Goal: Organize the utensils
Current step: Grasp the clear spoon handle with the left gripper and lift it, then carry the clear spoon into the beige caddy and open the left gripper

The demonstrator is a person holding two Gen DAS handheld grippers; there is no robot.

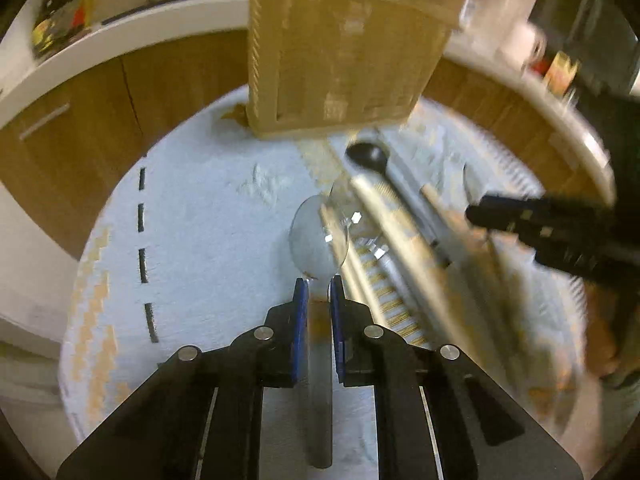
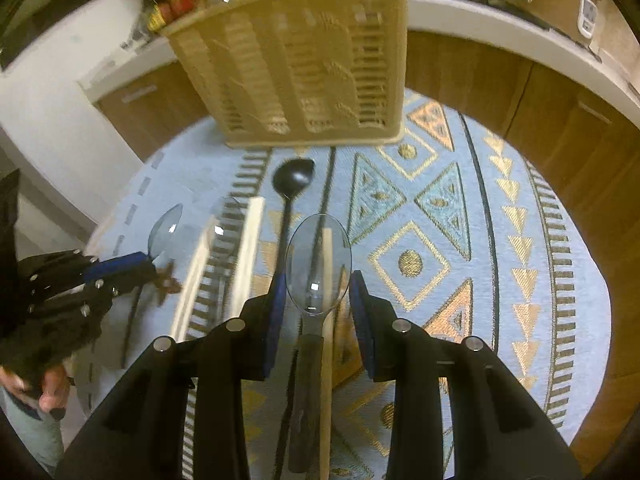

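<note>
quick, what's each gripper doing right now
left gripper: closed on a clear spoon, held at its neck.
right gripper: open, fingers either side of another clear spoon, not clamped on it.

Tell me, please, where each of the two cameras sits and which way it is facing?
Left wrist: on the left gripper, looking along its fingers, shut on a clear spoon, toward the beige basket; the right gripper enters at right.
Right wrist: on the right gripper, jaws open around a second clear spoon; left gripper and hand at left.
Shared: basket, black ladle, patterned cloth.
</note>
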